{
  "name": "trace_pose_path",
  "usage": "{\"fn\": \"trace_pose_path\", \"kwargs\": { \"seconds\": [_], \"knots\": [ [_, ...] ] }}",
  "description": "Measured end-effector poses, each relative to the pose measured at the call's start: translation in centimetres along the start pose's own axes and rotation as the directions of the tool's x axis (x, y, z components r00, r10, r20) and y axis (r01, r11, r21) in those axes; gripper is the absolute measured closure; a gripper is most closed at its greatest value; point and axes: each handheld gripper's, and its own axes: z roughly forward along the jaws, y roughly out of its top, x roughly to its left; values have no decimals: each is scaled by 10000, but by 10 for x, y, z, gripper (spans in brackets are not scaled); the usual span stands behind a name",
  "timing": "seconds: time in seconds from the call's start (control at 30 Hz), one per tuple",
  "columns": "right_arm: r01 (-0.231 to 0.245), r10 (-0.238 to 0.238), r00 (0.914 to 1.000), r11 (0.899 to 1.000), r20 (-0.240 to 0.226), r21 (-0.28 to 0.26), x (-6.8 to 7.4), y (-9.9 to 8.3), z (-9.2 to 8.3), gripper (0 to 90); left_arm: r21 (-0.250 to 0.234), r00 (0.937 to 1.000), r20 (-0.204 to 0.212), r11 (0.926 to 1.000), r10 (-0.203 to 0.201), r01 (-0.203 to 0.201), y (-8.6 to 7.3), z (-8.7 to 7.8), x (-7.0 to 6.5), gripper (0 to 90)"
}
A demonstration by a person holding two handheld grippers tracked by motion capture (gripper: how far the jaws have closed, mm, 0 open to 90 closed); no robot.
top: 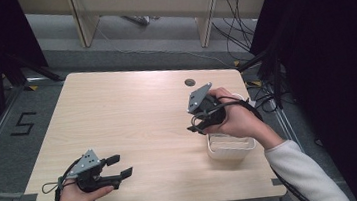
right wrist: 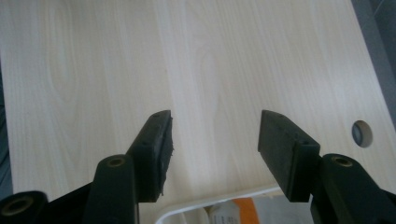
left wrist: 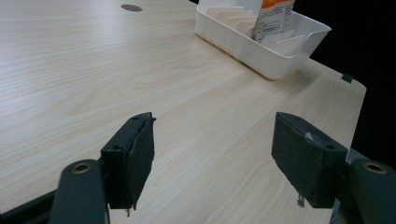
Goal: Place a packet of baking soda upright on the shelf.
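Pale wood surface [top: 133, 120] carries a white tray [top: 229, 148] near its right edge. Nearest, the left gripper [top: 123, 166] hovers with jaws wide and empty, well apart from the tray. Farther off, the right gripper [right wrist: 212, 149] hangs above the tray's rim, jaws wide, an orange-labelled carton [left wrist: 273, 18] standing inside below them.

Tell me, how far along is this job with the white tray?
One orange-and-white packet already stands in a slot of the white tray. Right now nothing is in hand: the right claw hovers open above the tray's edge, and the left claw waits open over bare table. Whatever comes next has not visibly begun.
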Motion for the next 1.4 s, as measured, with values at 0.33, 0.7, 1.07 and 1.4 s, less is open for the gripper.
{"fn": "trace_pose_path", "kwargs": {
  "seconds": [0.33, 0.7, 1.07, 1.4],
  "knots": [
    [-201, 184, 9981, 9994, -586, -282, 18, -12, 27, 452, -1, 9996, 84, 9997, 254, -254, 0, 0, 1, 295],
    [-739, 633, 9836, 9956, -1689, -577, 41, -27, 69, 439, -7, 9996, 75, 9996, 273, -273, 0, 0, 1, 294],
    [-1938, 1695, 9696, 9722, -1763, -1313, 51, -44, 91, 414, 124, 9998, 48, 9998, 179, -180, -1, 0, 1, 290],
    [-2720, 2437, 9538, 9488, -1759, -1607, 62, -64, 106, 425, 165, 10000, 57, 9999, -13, 12, -2, 1, 2, 283]
  ]
}}
